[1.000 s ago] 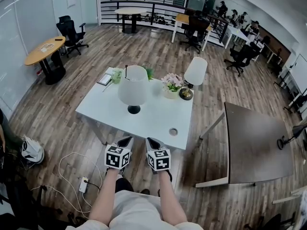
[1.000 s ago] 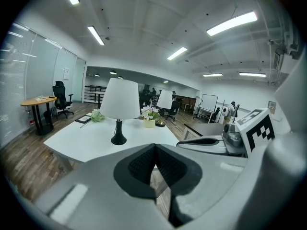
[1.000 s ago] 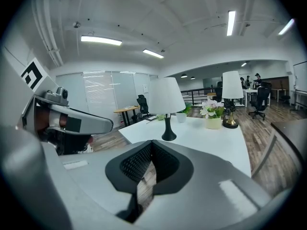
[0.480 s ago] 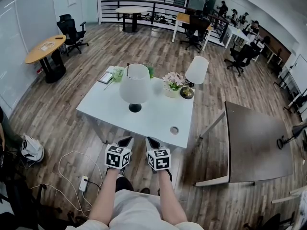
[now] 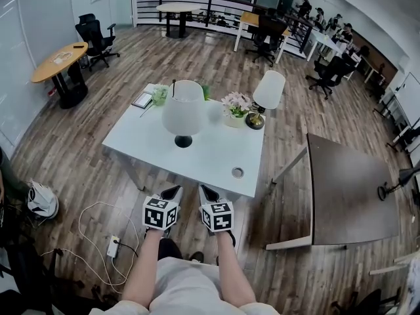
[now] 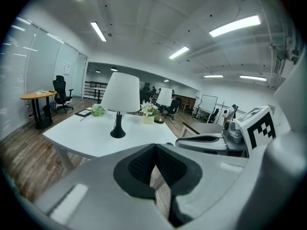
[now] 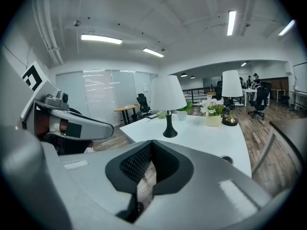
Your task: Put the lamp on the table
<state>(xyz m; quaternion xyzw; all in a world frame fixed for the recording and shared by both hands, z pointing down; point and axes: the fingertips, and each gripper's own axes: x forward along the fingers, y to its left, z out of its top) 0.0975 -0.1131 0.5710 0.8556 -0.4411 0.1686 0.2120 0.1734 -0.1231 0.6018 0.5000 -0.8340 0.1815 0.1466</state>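
An open office with a wood-plank floor is serving as the work area; a white table (image 5: 197, 159) is standing at its centre, and a dark table (image 5: 348, 189) is standing apart at the right.

The lamp (image 5: 183, 110), with a white shade and a black foot, is standing upright on the white table, left of the middle. Nothing is touching it. To its right, toward the far edge, a pot of flowers (image 5: 236, 104) is sitting, and just beyond that a second lamp (image 5: 268, 90) on a brass-coloured foot is occupying the far right corner. A small green plant (image 5: 159, 97) and a notebook (image 5: 142, 100) are lying at the far left corner. A round cable port (image 5: 237, 172) is showing near the near right edge.

The left gripper (image 5: 172, 192) and right gripper (image 5: 209, 192) are hovering side by side at the near edge, well apart from the lamp. Each gripper view is showing its jaws pressed together with nothing between them.

Judgement: the lamp is resting on the table, so the placing appears complete. If another placement is intended, no grasp is under way.
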